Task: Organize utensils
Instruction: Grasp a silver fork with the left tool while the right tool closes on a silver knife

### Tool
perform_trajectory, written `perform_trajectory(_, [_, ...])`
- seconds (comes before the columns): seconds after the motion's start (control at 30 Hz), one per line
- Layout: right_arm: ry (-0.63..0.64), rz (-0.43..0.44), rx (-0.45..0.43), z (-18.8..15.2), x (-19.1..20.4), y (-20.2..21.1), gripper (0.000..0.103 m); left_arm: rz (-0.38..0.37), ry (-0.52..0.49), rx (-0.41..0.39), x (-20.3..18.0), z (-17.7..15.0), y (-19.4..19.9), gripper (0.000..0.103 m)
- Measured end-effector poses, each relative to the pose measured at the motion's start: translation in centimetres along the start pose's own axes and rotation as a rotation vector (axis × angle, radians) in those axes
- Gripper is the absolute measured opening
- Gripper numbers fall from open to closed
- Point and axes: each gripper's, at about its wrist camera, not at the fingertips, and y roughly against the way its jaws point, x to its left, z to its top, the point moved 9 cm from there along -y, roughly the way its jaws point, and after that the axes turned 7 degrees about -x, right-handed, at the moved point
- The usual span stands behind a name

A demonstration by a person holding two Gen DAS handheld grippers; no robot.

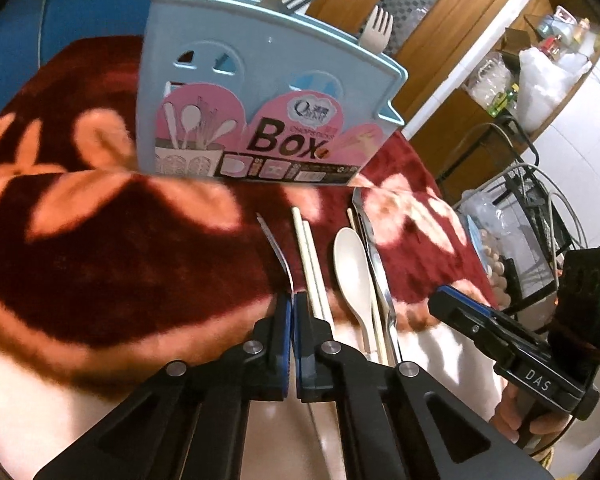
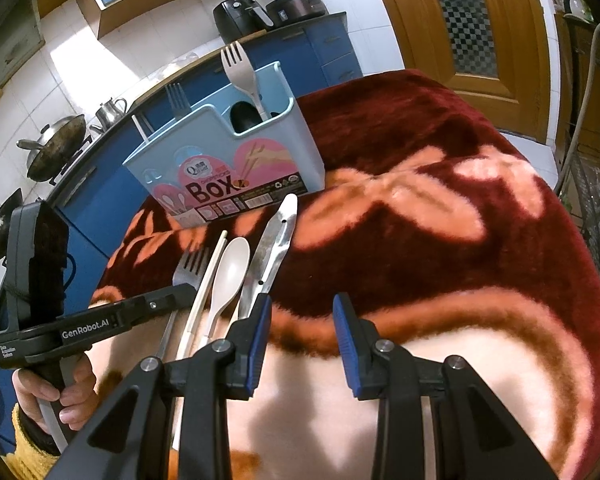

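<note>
A light blue utensil box (image 1: 260, 92) (image 2: 228, 160) stands on the red floral blanket with a cream fork (image 2: 240, 72) and a metal fork (image 2: 177, 98) in it. My left gripper (image 1: 292, 300) is shut on a metal fork (image 1: 276, 248) (image 2: 190, 266), seen edge-on, lifted slightly off the blanket. Beside it lie chopsticks (image 1: 310, 256) (image 2: 208, 280), a cream spoon (image 1: 354, 272) (image 2: 230, 272) and a metal knife (image 1: 376, 256) (image 2: 272, 248). My right gripper (image 2: 300, 304) is open and empty, just right of the knife.
The blanket (image 2: 440, 208) covers the table. A wire rack (image 1: 532, 216) with bags stands to the right. A blue kitchen counter (image 2: 300, 52) with a wok and appliances lies behind the box. A wooden door (image 2: 460, 20) is at the back.
</note>
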Motion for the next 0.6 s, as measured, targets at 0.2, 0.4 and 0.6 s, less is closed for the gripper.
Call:
perform_trajectory(0.2, [0.021, 0.014, 0.029, 0.1, 0.9, -0.3, 0.035, 0.038, 0.013, -0.069, 1.4, 0.8, 1.8, 0.001])
perform_trajectory(0.4, [0.041, 0.072, 0.121, -0.5, 2.9, -1.2, 0.035, 0.055, -0.007, -0.138, 2.2, 1.5, 3.7, 0.001])
perform_trajectory(0.6, [0.072, 0.038, 0.2, -1.1, 3.4, -2.9, 0.035, 0.05, -0.017, -0.171, 2.5, 1.8, 4.7, 0.001])
